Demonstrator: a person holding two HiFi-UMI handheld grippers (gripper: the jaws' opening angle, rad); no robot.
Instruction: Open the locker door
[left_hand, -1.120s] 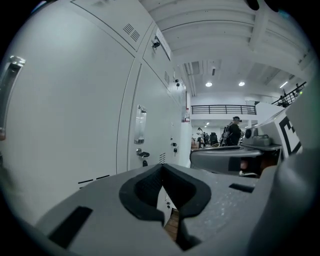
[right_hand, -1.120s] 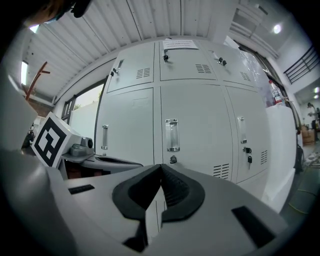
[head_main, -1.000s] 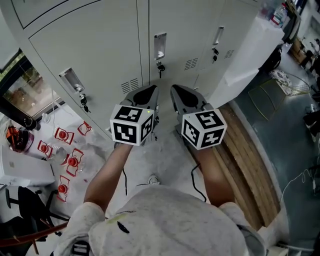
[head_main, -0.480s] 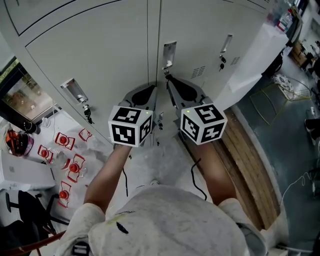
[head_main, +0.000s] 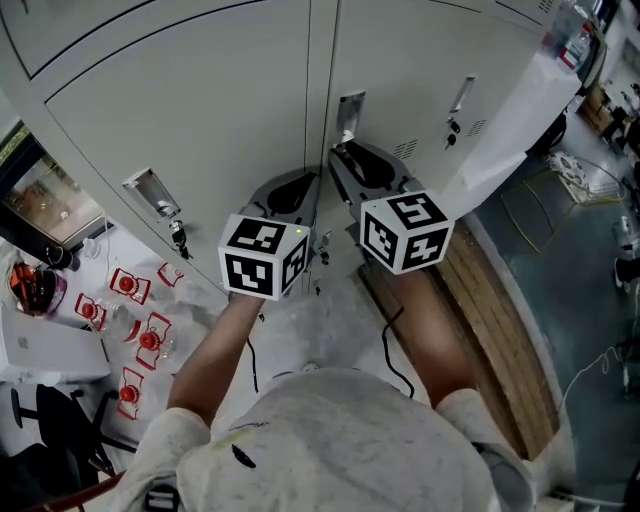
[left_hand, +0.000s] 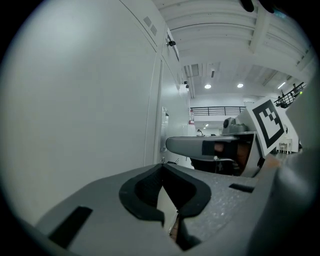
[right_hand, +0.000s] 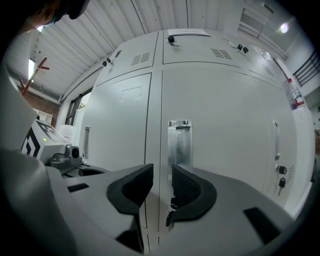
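Observation:
The grey locker door stands closed, with a recessed metal handle near its left seam. A key hangs just below the handle. My right gripper points at the door right under the handle. Its jaws are opening, a narrow gap shows between them and nothing is in it. In the head view it hides the key. My left gripper sits beside it at the left, shut and empty, close to the neighbouring door.
The left locker has its own handle with keys, and the right one a handle. Red-and-white items lie on the floor at the left. A wooden platform and a white sheet are at the right.
Both grippers have moved up toward the lockers. The right one now reaches the spot under the handle and covers the hanging key, which showed a second ago.

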